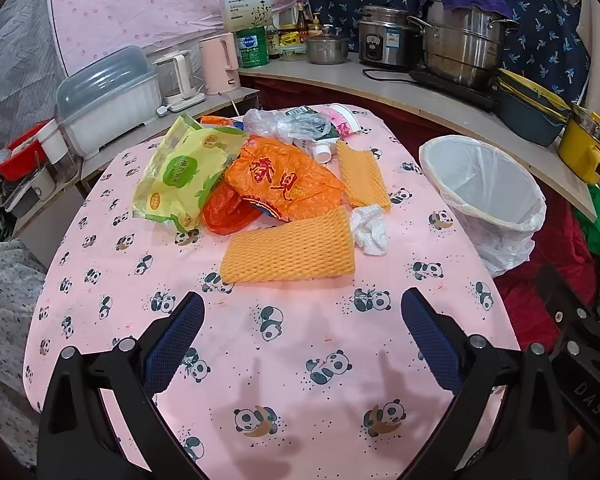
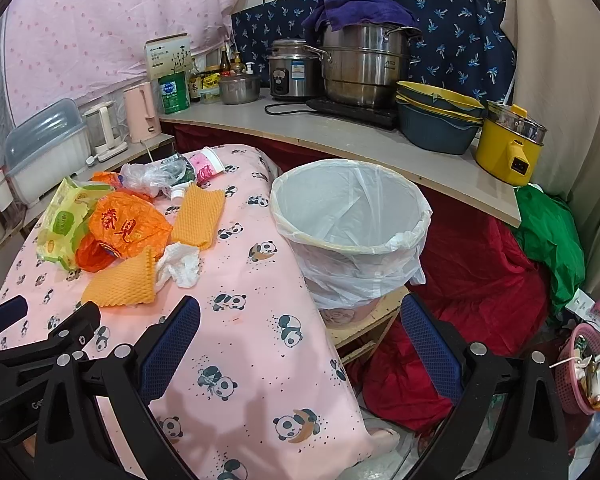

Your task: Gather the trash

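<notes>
A heap of trash lies on the pink panda tablecloth (image 1: 284,364): a yellow-green wrapper (image 1: 180,176), an orange plastic bag (image 1: 284,184), two orange foam nets (image 1: 292,250) (image 1: 362,178), a crumpled white tissue (image 1: 370,228), clear plastic (image 1: 280,122) and a pink paper cup (image 1: 342,118). A bin lined with a white bag (image 1: 488,184) (image 2: 350,216) stands off the table's right edge. My left gripper (image 1: 302,312) hangs open over bare cloth, short of the near foam net (image 2: 124,280). My right gripper (image 2: 300,316) is open too, over the table's right edge below the bin.
A curved counter (image 2: 340,136) behind carries steel pots, a rice cooker, stacked basins and a yellow electric pot (image 2: 508,148). Kettles and a dish box (image 1: 108,104) stand at the left. Red and green cloth (image 2: 480,272) fills the floor at right, beside a pink basket (image 2: 584,372).
</notes>
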Motion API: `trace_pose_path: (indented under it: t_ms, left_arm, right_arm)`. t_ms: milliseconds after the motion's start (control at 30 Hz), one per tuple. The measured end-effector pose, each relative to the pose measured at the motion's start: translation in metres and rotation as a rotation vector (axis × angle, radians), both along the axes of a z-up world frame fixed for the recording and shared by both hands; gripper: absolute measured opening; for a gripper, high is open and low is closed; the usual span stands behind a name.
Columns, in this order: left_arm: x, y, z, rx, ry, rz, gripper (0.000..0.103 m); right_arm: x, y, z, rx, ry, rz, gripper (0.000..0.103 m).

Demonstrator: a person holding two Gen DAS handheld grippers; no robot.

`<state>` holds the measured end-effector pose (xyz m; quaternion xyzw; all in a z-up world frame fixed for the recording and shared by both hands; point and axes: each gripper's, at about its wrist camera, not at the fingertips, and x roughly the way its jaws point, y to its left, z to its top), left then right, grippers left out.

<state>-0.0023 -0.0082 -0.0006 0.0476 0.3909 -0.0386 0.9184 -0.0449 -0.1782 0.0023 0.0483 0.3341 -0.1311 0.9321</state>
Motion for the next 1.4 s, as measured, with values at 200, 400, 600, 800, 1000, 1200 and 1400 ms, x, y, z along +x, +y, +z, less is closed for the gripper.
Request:
trace_pose_path:
  t_ms: [200, 400, 600, 800, 1000, 1200, 1400]
  left_arm:
    - [0.003, -0.001, 0.001, -0.007, 0.004, -0.002, 0.094]
    - [0.013, -0.002, 0.005, -0.013, 0.008, -0.008, 0.094]
    - [0.031, -0.001, 0.009, -0.018, 0.021, -0.005, 0.094]
    - [0.049, 0.003, 0.011, -0.006, 0.021, 0.023, 0.094]
    - [0.073, 0.014, 0.007, -0.009, 0.035, 0.052, 0.094]
    - [0.092, 0.026, -0.012, -0.022, 0.082, 0.046, 0.095]
    - [0.107, 0.038, -0.051, -0.112, 0.208, 0.057, 0.095]
  right_arm:
    - [0.002, -0.002, -0.001, 0.002, 0.002, -0.003, 0.096]
    - [0.015, -0.006, 0.0, 0.006, 0.013, -0.008, 0.096]
    - [0.034, -0.008, 0.005, 0.018, 0.02, -0.007, 0.096]
    - [0.054, -0.008, 0.009, 0.026, 0.021, 0.0, 0.096]
    - [0.077, -0.008, 0.009, 0.036, 0.031, 0.005, 0.096]
    - [0.099, -0.007, -0.001, 0.047, 0.057, 0.012, 0.096]
    - [0.115, -0.004, -0.02, 0.081, 0.107, 0.022, 0.096]
